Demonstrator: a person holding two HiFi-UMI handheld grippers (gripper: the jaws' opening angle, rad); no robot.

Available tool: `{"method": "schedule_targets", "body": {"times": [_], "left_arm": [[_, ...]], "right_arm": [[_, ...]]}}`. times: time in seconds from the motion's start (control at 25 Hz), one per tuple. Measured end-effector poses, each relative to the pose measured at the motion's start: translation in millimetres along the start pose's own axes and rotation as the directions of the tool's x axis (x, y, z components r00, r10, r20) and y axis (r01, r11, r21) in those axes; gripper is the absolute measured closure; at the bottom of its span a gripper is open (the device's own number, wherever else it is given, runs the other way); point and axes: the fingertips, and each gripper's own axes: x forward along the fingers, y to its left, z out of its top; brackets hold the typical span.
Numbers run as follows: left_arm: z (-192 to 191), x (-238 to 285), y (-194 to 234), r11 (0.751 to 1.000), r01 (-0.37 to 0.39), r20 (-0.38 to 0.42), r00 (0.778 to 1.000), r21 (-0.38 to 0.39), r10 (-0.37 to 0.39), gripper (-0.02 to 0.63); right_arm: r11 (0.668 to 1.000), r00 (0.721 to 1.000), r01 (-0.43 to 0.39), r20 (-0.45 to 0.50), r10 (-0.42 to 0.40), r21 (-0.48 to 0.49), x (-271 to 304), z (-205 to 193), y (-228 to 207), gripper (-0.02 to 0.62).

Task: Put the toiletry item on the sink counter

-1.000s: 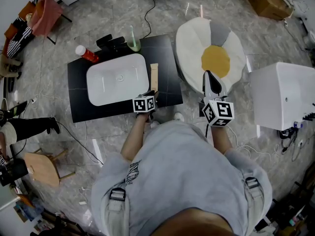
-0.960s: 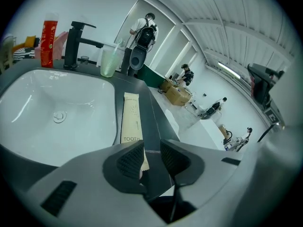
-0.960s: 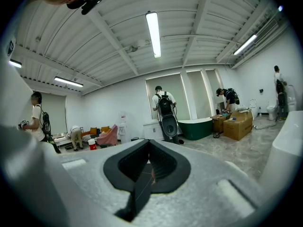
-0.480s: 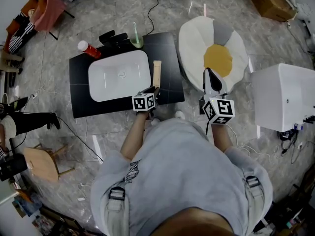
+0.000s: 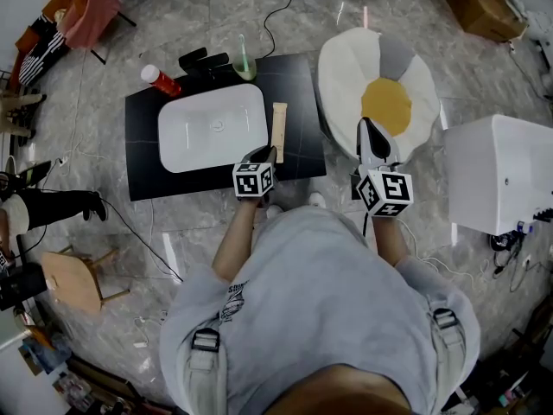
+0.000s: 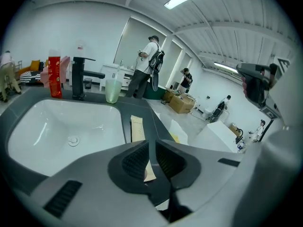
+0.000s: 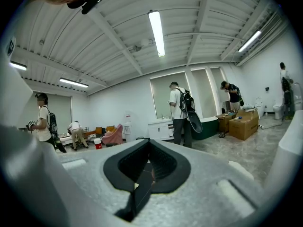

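Beige and flat, the small toiletry sachet (image 5: 279, 126) lies lengthwise on the black bench (image 5: 294, 85), on the strip just to the right of the white rectangular sink basin (image 5: 212, 128), and nothing is touching it. The left gripper (image 5: 263, 156) hangs over the near edge of the bench, just on the person's side of the sachet and apart from it. In the left gripper view its jaws have just been closing and now stand with only a narrow slit between them; nothing is between them, and the sachet (image 6: 136, 128) shows on the bench beyond their tips. Behind the basin (image 6: 71, 122) stand a red bottle with a white cap (image 6: 54, 77), a black faucet (image 6: 80, 77) and a pale green cup (image 6: 112, 90). The right gripper (image 5: 365, 126) is held well apart from the bench, over the edge of a white round cushion with a yellow centre (image 5: 380, 93) that lies on the grey floor. It points nearly level, and in the right gripper view its jaws are pressed together with nothing held. A white box (image 5: 501, 171) stands at the far right.
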Motion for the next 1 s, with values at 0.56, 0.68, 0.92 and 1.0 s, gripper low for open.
{"method": "schedule_targets", "body": {"times": [0.56,0.68,0.92,1.0], "left_arm": [[43.2,-34.5,-6.3,0.998,-0.053,0.171,0.984,0.022,0.049,0.588],[50.9,-41.3,-8.5,0.998,-0.062,0.198,0.979,0.03,0.055,0.591],[66.0,-56.5,-13.3,0.996,-0.086,0.257,0.964,0.032,0.074,0.597],[71.4,-60.9,-15.3,0.995,-0.094,0.276,0.958,0.038,0.08,0.598]], "right_arm": [[1.0,0.999,-0.031,-0.005,0.031,0.001,-2.5,-1.9,9.0,0.591],[0.999,0.999,-0.038,-0.006,0.038,-0.001,-2.8,-2.3,10.9,0.591],[0.999,0.999,-0.051,-0.006,0.051,-0.001,-3.0,-1.4,14.5,0.591],[0.999,0.999,-0.054,-0.006,0.054,-0.002,-2.9,-1.4,14.5,0.591]]}}
